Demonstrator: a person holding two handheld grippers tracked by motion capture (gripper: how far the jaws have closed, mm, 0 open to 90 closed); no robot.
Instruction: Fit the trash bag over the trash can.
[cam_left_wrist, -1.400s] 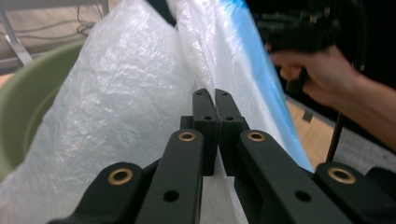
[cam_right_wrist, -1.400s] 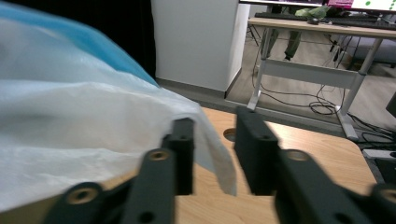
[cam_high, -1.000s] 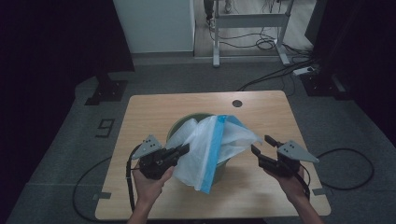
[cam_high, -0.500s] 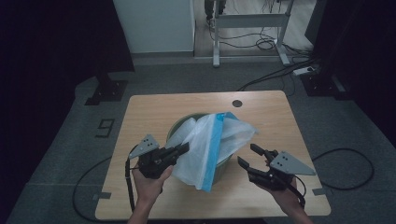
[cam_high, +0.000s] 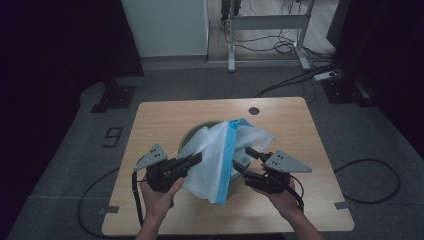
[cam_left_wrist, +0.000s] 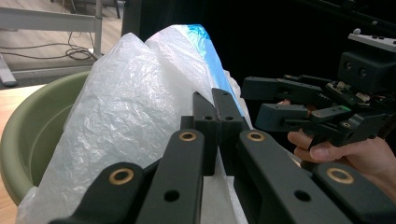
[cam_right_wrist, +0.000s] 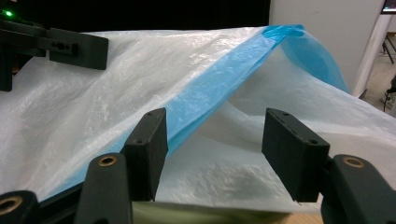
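1. Dim floor and trailing cables surround our wooden table (cam_high: 165, 120), where a green bin (cam_high: 192, 137) stands near the middle with a white plastic bag (cam_high: 212, 160) draped over it.
2. We see the bag, edged with a blue band (cam_high: 227, 155), lying half over the bin's near rim and spilling toward us; its mouth is not yet spread around the rim.
3. Our left hand-held gripper (cam_high: 192, 161) is clenched on a fold of the bag at the bin's left side; in the left gripper view its jaws meet with the film pinched between them.
4. Our right hand-held gripper (cam_high: 245, 162) has just been narrowing its jaws as it comes in from the right. In the right gripper view the blue band (cam_right_wrist: 219, 84) runs between them, but the pads are not pressing on it, so nothing is held there yet.
5. We judge the risks thus: the right jaws may catch both layers and shut the mouth; a hard pull against the left grip could tear the thin film; dragging sideways could tip the light bin.
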